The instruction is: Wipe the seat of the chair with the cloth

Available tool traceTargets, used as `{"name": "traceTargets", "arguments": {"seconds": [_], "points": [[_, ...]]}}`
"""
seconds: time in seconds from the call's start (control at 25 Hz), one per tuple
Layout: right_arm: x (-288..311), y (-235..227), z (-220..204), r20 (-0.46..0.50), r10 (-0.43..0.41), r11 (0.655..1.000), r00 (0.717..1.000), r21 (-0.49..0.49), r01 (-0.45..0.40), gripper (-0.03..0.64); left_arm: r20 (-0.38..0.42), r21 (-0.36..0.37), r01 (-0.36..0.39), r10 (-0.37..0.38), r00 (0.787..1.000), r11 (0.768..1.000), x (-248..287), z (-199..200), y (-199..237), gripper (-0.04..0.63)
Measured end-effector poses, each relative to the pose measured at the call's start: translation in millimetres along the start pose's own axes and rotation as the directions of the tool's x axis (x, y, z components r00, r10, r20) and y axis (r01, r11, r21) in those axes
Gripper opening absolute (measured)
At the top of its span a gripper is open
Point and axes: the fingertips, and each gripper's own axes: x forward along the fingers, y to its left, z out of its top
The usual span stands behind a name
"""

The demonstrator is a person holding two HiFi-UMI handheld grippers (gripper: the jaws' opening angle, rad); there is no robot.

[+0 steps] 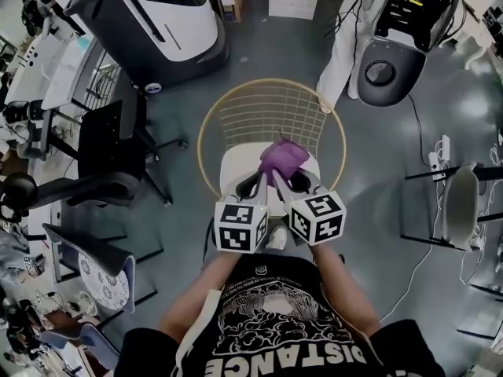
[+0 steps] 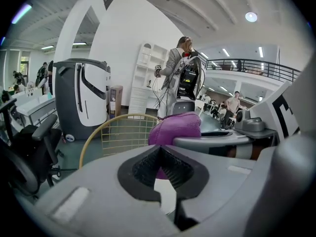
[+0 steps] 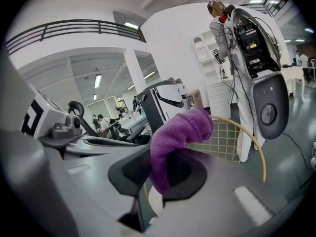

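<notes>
An open workshop with a grey floor (image 1: 377,210), machines and office chairs standing round the edges. In the middle stands the chair, with a white seat (image 1: 234,166) and a gold wire back (image 1: 267,108).

The cloth (image 1: 283,157), purple and bunched, is over the rear part of the seat, in front of the wire back. The right tongs (image 1: 288,176) are closed on its lower end. In the right gripper view it is pinched between the dark pads, and the free end rises and flops over above them. It looks raised clear of the seat rather than pressed onto it, though no view shows the gap for certain.

The left tongs (image 1: 253,181) sit just beside the right ones, with their tips drawn together. They hold nothing. The purple in the slit between their pads is the cloth hanging beyond.

As I judge it, the cloth is in hand and brought over the seat, but the wiping itself is still to do. The seat shows no mark that tells wiped from unwiped. What remains is to lower the cloth flat and sweep it across the whole white surface.

No container takes part here, and nothing lies on the seat.
</notes>
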Motion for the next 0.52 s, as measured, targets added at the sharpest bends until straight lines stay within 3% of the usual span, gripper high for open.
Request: {"name": "traceTargets", "arguments": {"seconds": [0.28,0.52], "points": [[8.6,16.9,1.8,-0.004,0.005,1.0,1.0,-0.014,-0.005,0.058,0.001,0.001,-0.003,0.003,1.0,1.0,-9.4,1.5,12.3,-0.003],[-6.7,-6.5,-2.8,0.0,0.0,1.0,1.0,-0.005,0.0,0.058,-0.005,0.008,-0.006,0.006,1.0,1.0,4.5,-2.1,-9.5,-0.003]]}}
